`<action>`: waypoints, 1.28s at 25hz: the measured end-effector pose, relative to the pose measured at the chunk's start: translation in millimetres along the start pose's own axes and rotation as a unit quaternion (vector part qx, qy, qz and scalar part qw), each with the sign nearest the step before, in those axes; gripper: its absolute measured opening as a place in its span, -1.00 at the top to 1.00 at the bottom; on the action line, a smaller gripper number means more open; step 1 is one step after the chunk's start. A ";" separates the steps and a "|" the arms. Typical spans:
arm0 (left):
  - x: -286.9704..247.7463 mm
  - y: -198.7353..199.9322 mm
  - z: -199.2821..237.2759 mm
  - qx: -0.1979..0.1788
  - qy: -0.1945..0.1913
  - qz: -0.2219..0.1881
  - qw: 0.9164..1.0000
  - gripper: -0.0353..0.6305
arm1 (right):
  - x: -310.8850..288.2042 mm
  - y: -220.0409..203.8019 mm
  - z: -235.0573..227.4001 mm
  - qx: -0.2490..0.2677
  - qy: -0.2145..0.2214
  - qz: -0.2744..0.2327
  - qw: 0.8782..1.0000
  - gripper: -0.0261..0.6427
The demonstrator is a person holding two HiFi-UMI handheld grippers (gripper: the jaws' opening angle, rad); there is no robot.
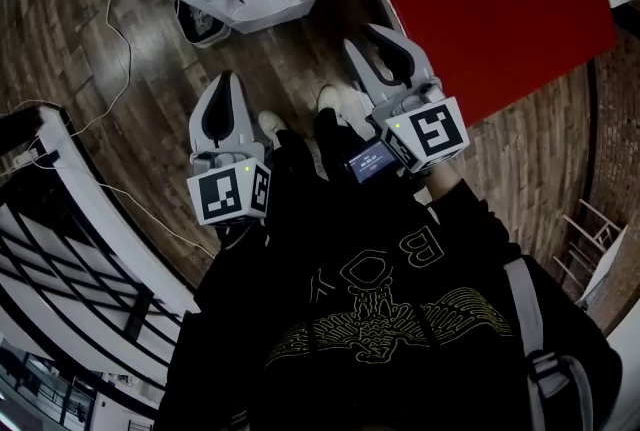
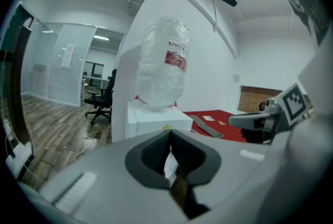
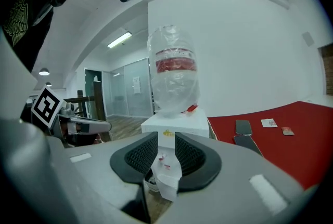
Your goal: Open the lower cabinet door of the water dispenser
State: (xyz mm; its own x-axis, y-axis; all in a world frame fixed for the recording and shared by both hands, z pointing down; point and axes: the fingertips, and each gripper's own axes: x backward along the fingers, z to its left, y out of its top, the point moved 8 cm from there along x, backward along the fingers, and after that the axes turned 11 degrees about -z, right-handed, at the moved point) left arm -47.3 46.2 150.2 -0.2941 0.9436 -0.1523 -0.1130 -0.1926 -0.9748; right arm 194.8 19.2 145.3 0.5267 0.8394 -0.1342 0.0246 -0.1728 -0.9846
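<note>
The water dispenser (image 3: 174, 125) stands upright on the wooden floor (image 1: 150, 69), just off the red worktop's (image 1: 500, 9) edge. It carries its bottle (image 3: 174, 69) on top and faces both tools. The left tool (image 2: 169, 135) is pinched together and empty. The right tool (image 3: 166, 137) is partly open, holding nothing.

Black sweatshirt (image 1: 400, 259) with gold winged-skull print and pale "BOY" lettering, lower centre; white shoes (image 1: 271, 123) mid-frame; grey shoulder strap (image 1: 526, 309) lower right. Pale grey left gripper (image 1: 225, 81) and right gripper (image 1: 368, 39) carry black-and-white marker cubes (image 1: 228, 194).
</note>
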 end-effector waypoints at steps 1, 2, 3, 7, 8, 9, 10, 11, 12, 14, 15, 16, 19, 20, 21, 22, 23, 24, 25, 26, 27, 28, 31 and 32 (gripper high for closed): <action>0.6 -1.1 0.4 -0.002 0.001 0.001 1.000 0.87 | -0.2 -1.7 0.1 -0.001 0.001 0.001 1.000 0.61; 1.4 -2.3 0.7 -0.003 0.002 0.003 1.000 0.87 | -0.6 -3.7 0.4 0.000 0.002 0.003 1.000 0.61; 2.2 -3.6 1.0 -0.004 0.004 0.004 1.000 0.87 | -1.2 -5.7 0.5 0.000 0.003 0.005 1.000 0.61; 1.8 -9.8 3.3 -0.003 0.007 0.009 1.000 0.87 | -6.3 -12.0 -1.3 -0.002 0.000 0.007 1.000 0.61; 1.7 -10.8 3.2 -0.003 0.008 0.011 1.000 0.87 | -6.9 -12.8 -1.9 -0.002 0.000 0.008 1.000 0.61; 1.8 -11.3 2.8 -0.003 0.008 0.012 1.000 0.87 | -7.0 -13.6 -2.4 -0.002 -0.001 0.009 1.000 0.61; 2.0 -11.4 2.5 -0.003 0.009 0.013 1.000 0.87 | -7.2 -14.2 -3.1 -0.002 -0.001 0.008 1.000 0.61; 2.1 -11.5 2.5 -0.004 0.010 0.013 1.000 0.87 | -7.6 -14.9 -3.7 -0.001 -0.001 0.008 1.000 0.61; 2.0 -11.8 2.7 -0.005 0.010 0.013 1.000 0.87 | -8.3 -15.7 -4.4 -0.001 -0.001 0.008 1.000 0.61; 0.9 -13.2 2.8 -0.015 0.010 0.010 1.000 0.87 | -10.5 -17.8 -5.8 0.000 -0.004 0.009 1.000 0.61; 0.1 -13.5 2.6 -0.024 0.009 0.005 1.000 0.87 | -11.5 -19.4 -6.6 0.003 -0.006 0.009 1.000 0.61; -0.7 -13.5 2.3 -0.034 0.008 0.000 0.999 0.87 | -12.4 -21.0 -7.3 0.006 -0.008 0.008 1.000 0.61; -4.3 -15.7 3.1 -0.043 0.010 -0.006 0.999 0.87 | -13.7 -27.4 -9.3 0.009 -0.009 0.011 1.000 0.61; -5.9 -17.4 4.1 -0.041 0.012 -0.006 0.999 0.87 | -14.0 -30.1 -10.2 0.008 -0.010 0.013 1.000 0.61; -7.7 -19.3 5.2 -0.039 0.015 -0.005 0.999 0.87 | -14.2 -32.5 -11.1 0.007 -0.012 0.013 1.000 0.62; -9.6 -21.3 6.1 -0.039 0.018 -0.004 0.999 0.87 | -14.1 -34.6 -12.3 0.007 -0.014 0.012 1.000 0.66; -11.4 -23.2 6.6 -0.039 0.019 -0.003 0.999 0.87 | -14.0 -36.2 -13.6 0.009 -0.016 0.010 1.000 0.68; -12.9 -24.8 6.7 -0.039 0.021 -0.003 0.999 0.87 | -13.9 -37.5 -15.0 0.011 -0.018 0.010 1.000 0.69; -13.7 -25.9 6.8 -0.039 0.022 -0.003 0.999 0.88 | -14.2 -39.0 -16.4 0.013 -0.019 0.009 1.000 0.70; -13.8 -26.8 7.1 -0.039 0.024 -0.003 0.999 0.87 | -15.0 -41.0 -17.7 0.014 -0.020 0.011 1.000 0.69; -13.6 -28.0 7.6 -0.038 0.026 -0.001 0.999 0.87 | -16.1 -43.5 -18.8 0.013 -0.020 0.013 1.000 0.69; -13.3 -29.8 8.2 -0.038 0.029 0.001 0.999 0.87 | -17.4 -46.1 -19.7 0.011 -0.021 0.016 1.000 0.69; -14.8 -36.2 9.7 -0.036 0.034 0.007 0.999 0.87 | -20.8 -53.2 -21.9 0.008 -0.021 0.022 0.999 0.69; -15.8 -37.4 9.7 -0.035 0.035 0.007 0.999 0.88 | -21.5 -54.5 -22.5 0.008 -0.021 0.024 0.999 0.69</action>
State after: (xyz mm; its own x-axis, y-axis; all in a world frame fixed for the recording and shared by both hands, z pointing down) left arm -47.6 35.9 190.7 -0.2287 0.9576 -0.1752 -0.0425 -0.1896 -0.9809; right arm 201.2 -1.0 204.4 0.4911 0.8511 -0.1855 -0.0137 -0.2054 -0.9786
